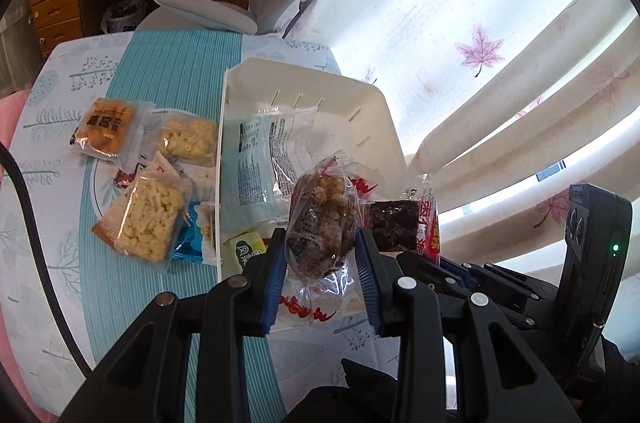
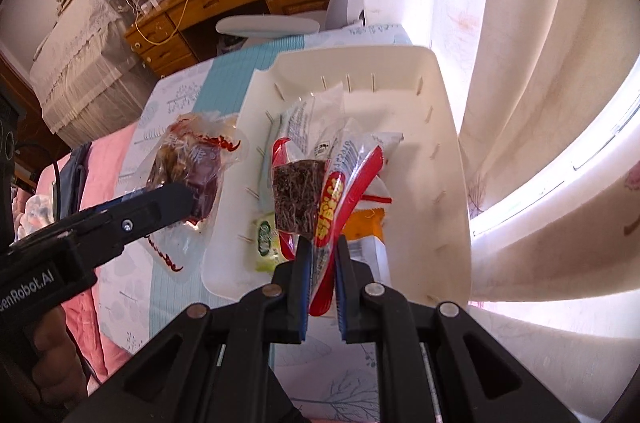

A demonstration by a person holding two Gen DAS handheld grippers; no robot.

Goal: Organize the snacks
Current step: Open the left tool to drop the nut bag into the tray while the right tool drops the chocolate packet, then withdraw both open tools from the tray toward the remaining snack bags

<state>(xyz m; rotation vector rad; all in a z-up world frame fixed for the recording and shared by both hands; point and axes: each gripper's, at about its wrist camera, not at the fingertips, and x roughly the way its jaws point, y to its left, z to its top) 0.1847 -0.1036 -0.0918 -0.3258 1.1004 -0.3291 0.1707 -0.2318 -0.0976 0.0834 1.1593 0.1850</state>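
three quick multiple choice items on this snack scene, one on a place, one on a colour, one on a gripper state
1. Where does the white bin stand relative to the loose snacks on the table, in the left wrist view?
A. right of them
B. left of them
C. under them

2. What colour are the gripper pads?
A. red
B. blue
C. green

3. What does the right gripper hold?
A. nothing
B. a cup
C. a red-edged packet

Answers: 1 A, the snacks lie left of its wall; 2 B, blue strips line the fingers; 3 C, the jaws pinch its wrapper.
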